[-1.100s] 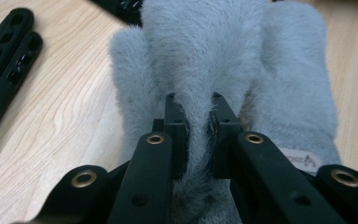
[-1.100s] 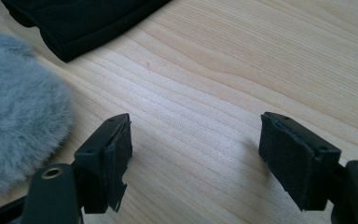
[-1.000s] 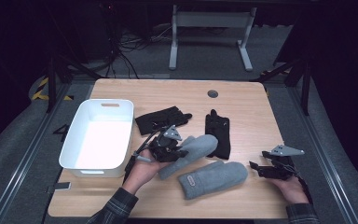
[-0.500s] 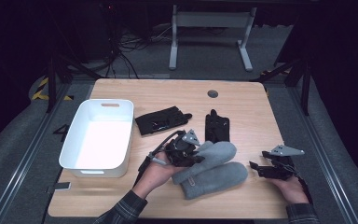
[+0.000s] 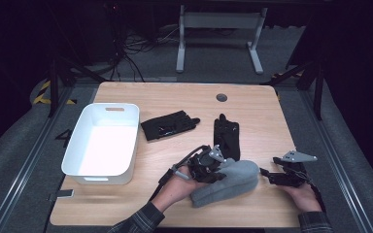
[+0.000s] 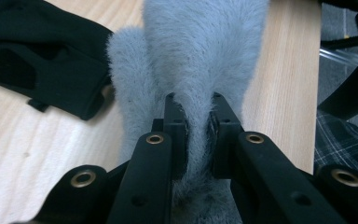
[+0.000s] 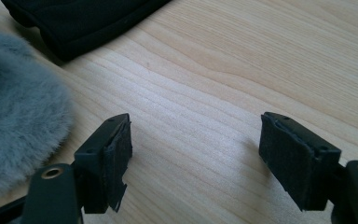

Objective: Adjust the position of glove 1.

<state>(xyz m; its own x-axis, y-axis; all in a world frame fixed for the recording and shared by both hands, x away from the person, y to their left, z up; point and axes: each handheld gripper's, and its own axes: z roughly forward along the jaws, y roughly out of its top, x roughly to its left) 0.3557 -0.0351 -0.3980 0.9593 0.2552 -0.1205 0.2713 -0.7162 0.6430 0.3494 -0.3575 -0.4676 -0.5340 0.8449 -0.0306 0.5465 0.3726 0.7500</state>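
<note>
My left gripper is shut on a grey fuzzy mitten; in the left gripper view its pads pinch a fold of the grey fur. The held mitten lies over a second grey mitten near the table's front edge. Two black gloves lie behind them, one toward the bin and one just behind the mittens. My right gripper rests low on the table to the right of the mittens, open, with bare wood between its pads.
A white bin stands at the left of the wooden table. A round cable hole sits near the far edge. In the right gripper view, grey fur and a black glove edge lie close by.
My left gripper has carried the grey mitten to the right, so it now lies over the other grey mitten. The right gripper has stayed where it was.
</note>
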